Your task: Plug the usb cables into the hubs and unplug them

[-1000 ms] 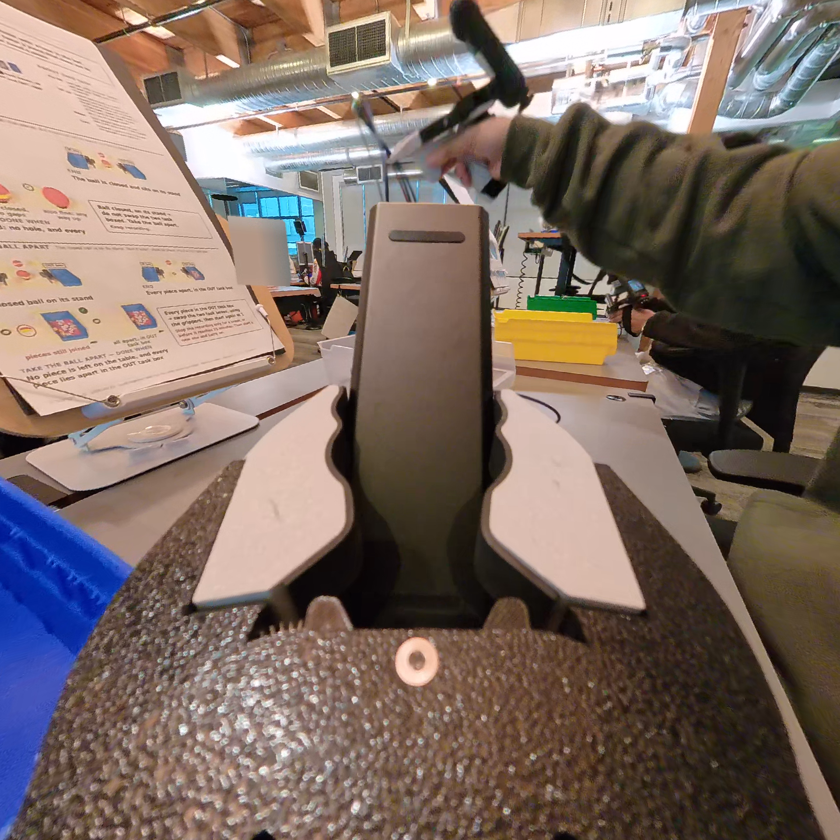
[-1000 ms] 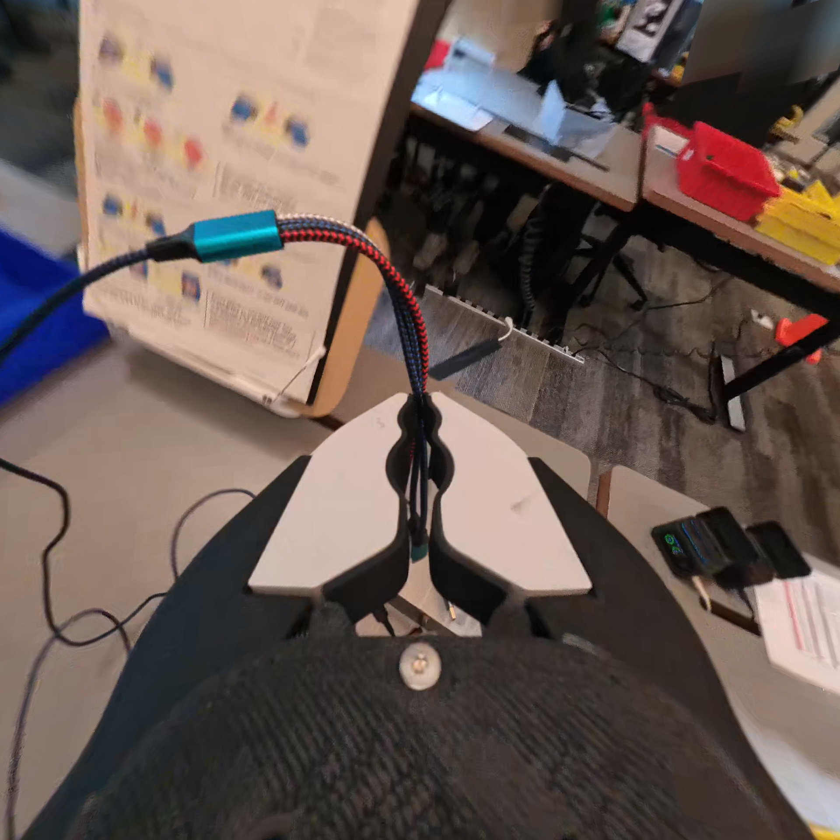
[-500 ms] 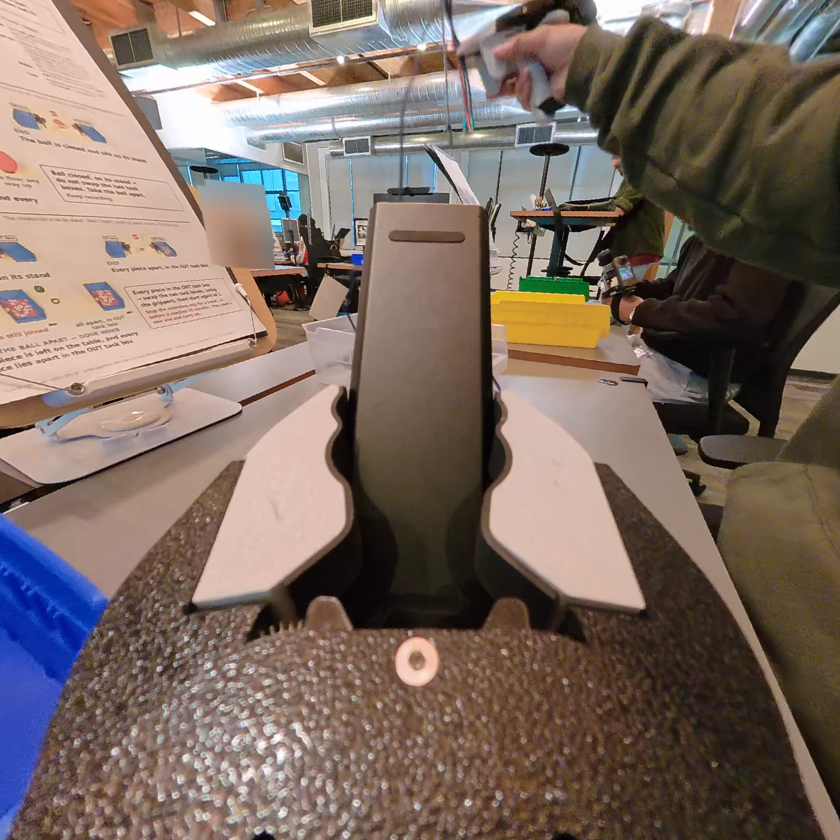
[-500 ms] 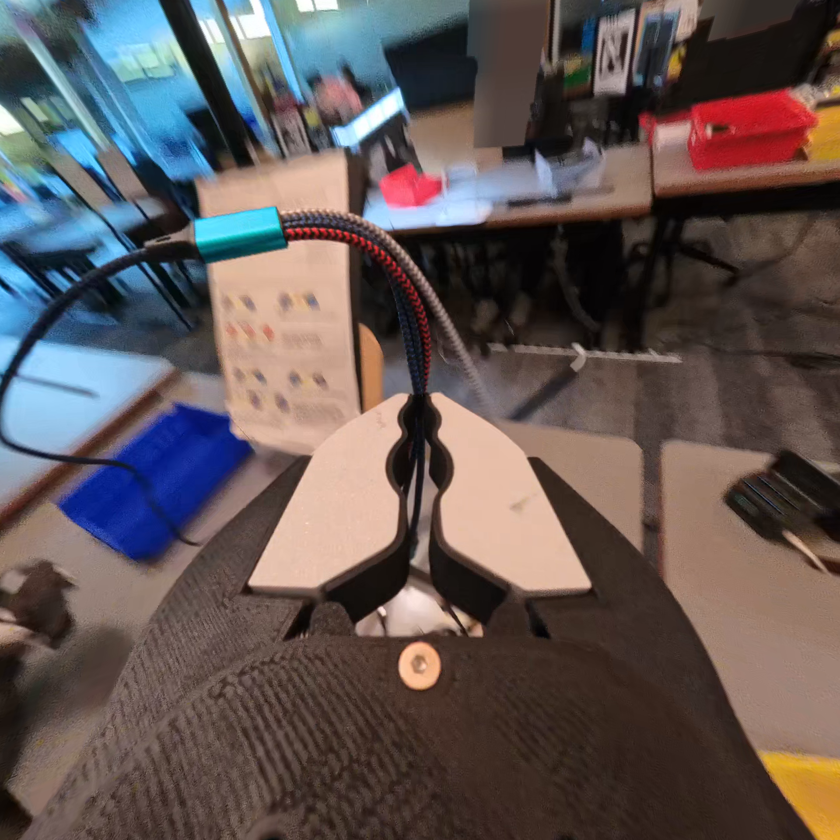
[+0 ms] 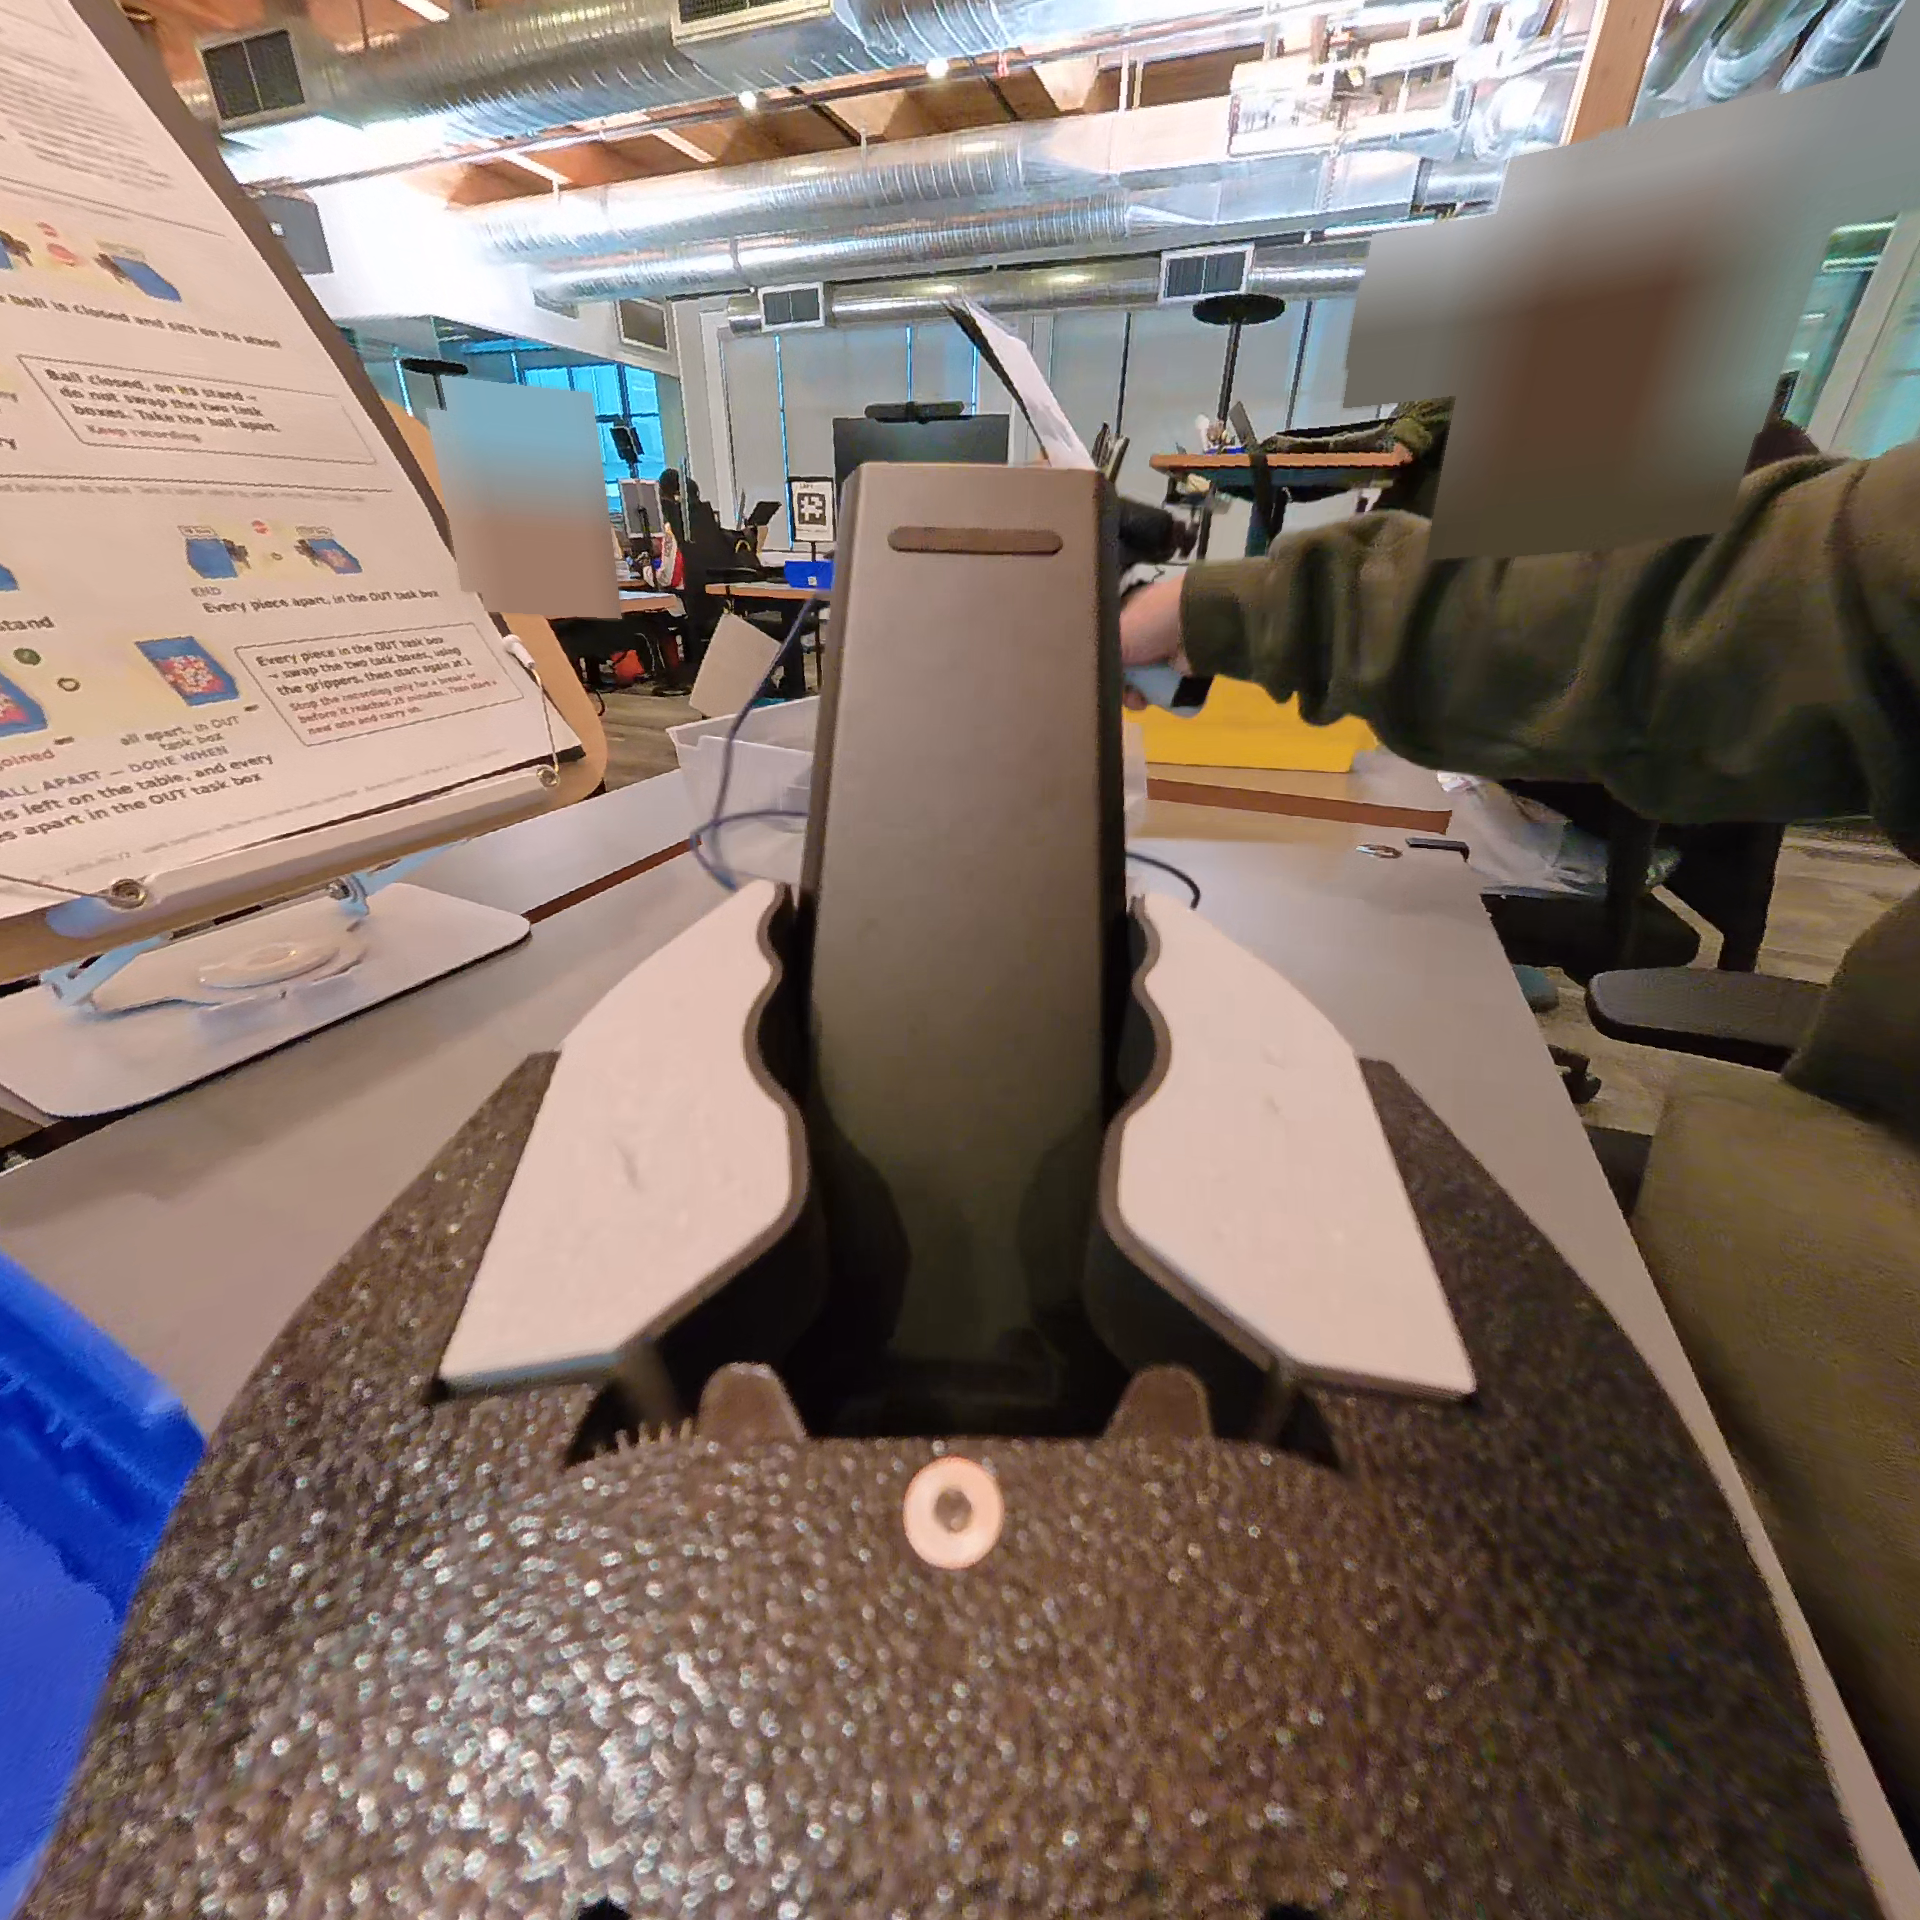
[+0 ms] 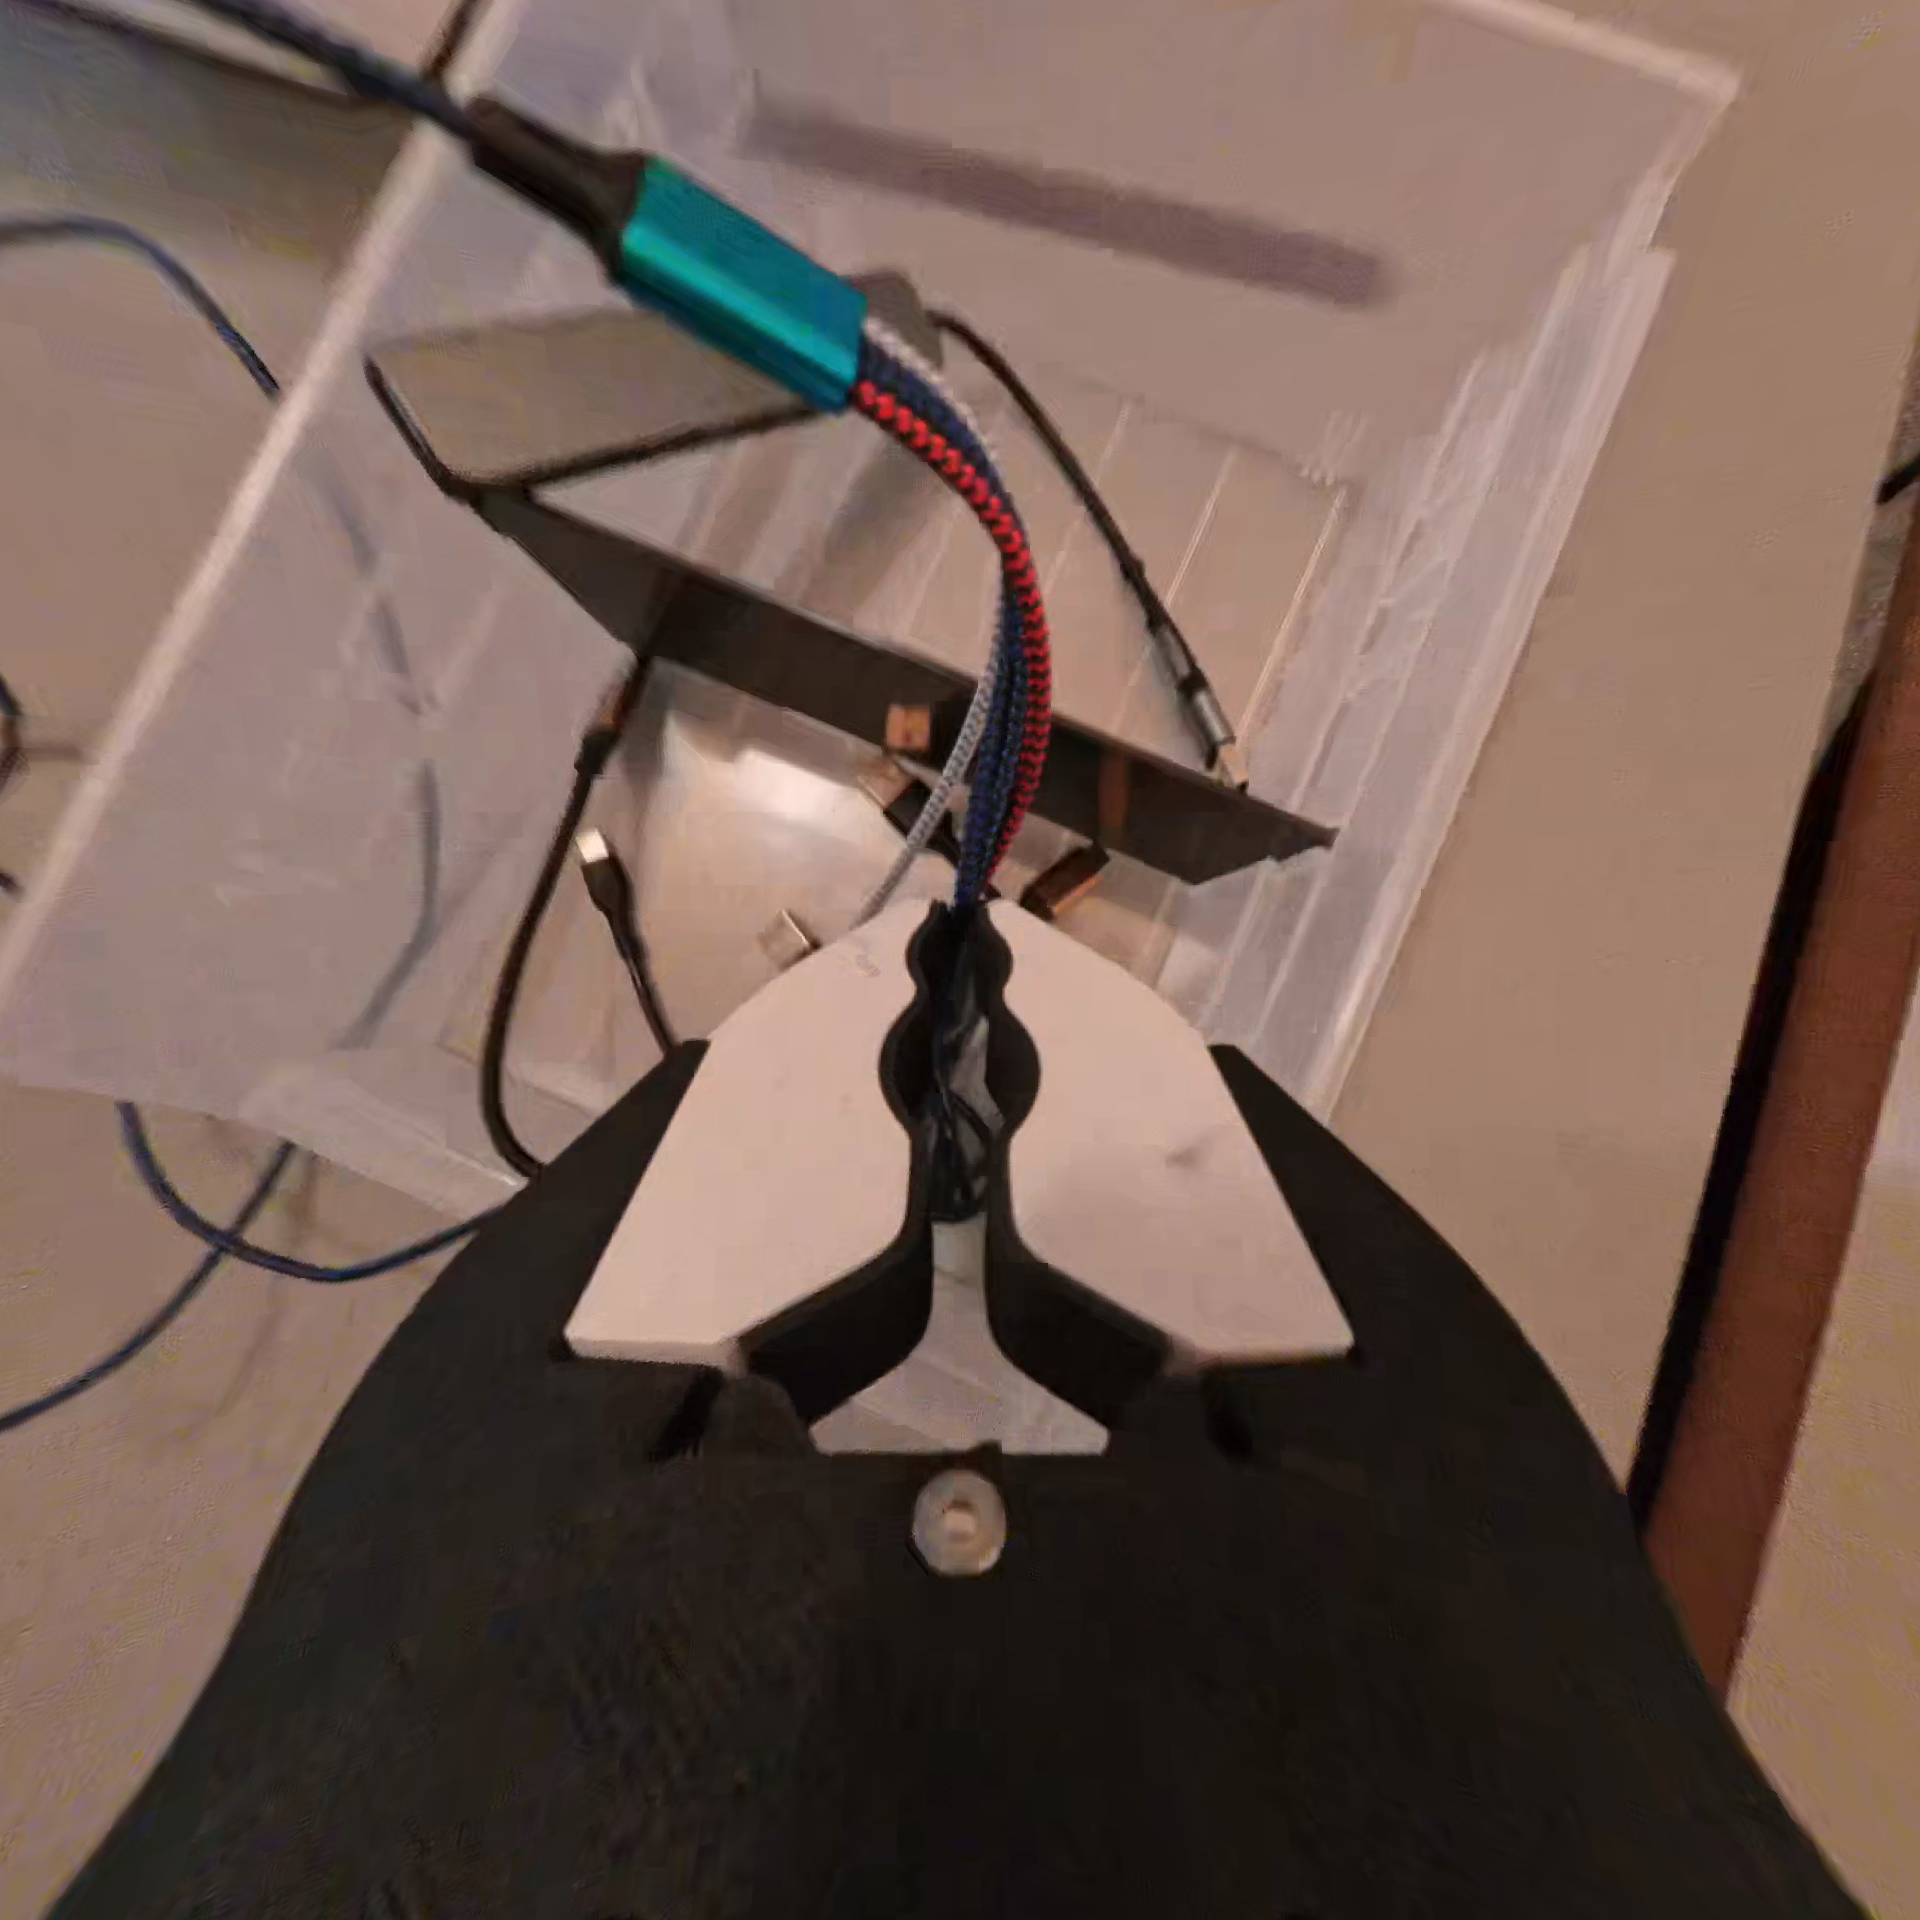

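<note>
The right hand-held gripper (image 6: pixel 961 920) has swung down from high in the air to hover over a clear bin (image 6: pixel 1455 644) on the bench (image 5: pixel 1299 935), pinching the braided cable (image 6: pixel 1013 644), likely to drop it. The left hand-held gripper (image 5: pixel 961 914) clamps a dark hub (image 5: pixel 961 831).

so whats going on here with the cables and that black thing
A person works two handheld claws. The left claw is shut on a tall dark hub, holding it upright above the grey table. The right claw is shut on the braided strands of a multi-head cable with a teal joint, over a clear bin holding another hub and loose cables. Nothing is plugged into the held hub's visible slot.
</note>
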`<state>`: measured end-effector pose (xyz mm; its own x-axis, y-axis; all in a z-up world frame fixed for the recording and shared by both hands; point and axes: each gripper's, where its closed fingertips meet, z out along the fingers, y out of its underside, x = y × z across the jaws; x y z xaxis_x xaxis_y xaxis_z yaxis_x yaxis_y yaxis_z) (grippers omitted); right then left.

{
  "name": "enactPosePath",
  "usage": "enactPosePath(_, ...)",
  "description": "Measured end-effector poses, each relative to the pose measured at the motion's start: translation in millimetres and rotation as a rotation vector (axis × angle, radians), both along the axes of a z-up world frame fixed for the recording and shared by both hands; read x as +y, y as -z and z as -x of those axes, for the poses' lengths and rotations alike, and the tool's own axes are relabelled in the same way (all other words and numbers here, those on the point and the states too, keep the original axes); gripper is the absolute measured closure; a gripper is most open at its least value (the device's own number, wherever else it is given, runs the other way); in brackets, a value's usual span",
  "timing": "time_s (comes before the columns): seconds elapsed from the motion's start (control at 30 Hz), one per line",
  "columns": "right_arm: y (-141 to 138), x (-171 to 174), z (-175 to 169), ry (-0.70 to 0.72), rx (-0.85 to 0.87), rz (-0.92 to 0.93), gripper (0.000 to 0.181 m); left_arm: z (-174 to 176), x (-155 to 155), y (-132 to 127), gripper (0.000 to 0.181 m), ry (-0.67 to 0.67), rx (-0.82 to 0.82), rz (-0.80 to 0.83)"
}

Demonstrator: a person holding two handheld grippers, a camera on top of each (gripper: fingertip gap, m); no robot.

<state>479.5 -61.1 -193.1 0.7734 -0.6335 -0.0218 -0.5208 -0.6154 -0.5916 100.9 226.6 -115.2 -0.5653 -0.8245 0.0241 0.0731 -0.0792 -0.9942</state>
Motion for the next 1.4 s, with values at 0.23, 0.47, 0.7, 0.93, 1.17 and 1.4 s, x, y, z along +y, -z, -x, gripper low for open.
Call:
enactPosePath(0.23, 19.4, -0.2, 18.8, -0.355, -0.212, 0.391, 0.153, -1.5, -2.0, 3.7, 0.123, 0.012, 0.011, -0.002)
enactPosePath(0.47, -17.2, -13.8, -19.2, -0.123, -0.265, 0.329, 0.128, 1.7, -0.6, 0.1, 0.123, 0.015, -0.003, 0.005)
enactPosePath(0.7, -61.1, 106.1, 103.2, -0.865, -0.423, 0.02, 0.114, 2.9, 2.0, -1.4, 0.123, 0.007, -0.009, 0.004)
enactPosePath(0.93, -17.3, 147.3, 246.3, -1.271, -0.099, 0.244, 0.093, 4.3, 3.1, -0.4, 0.123, 0.01, -0.005, 0.005)
enactPosePath(1.17, 32.7, 188.5, 212.2, -1.076, -0.255, 0.393, 0.089, 4.7, 2.5, -1.8, 0.123, 0.023, -0.015, 0.016)
enactPosePath(1.4, 66.1, 202.9, 189.3, -1.192, -0.236, 0.541, 0.095, 6.6, 3.4, -3.7, 0.123, 0.028, -0.025, 0.02)
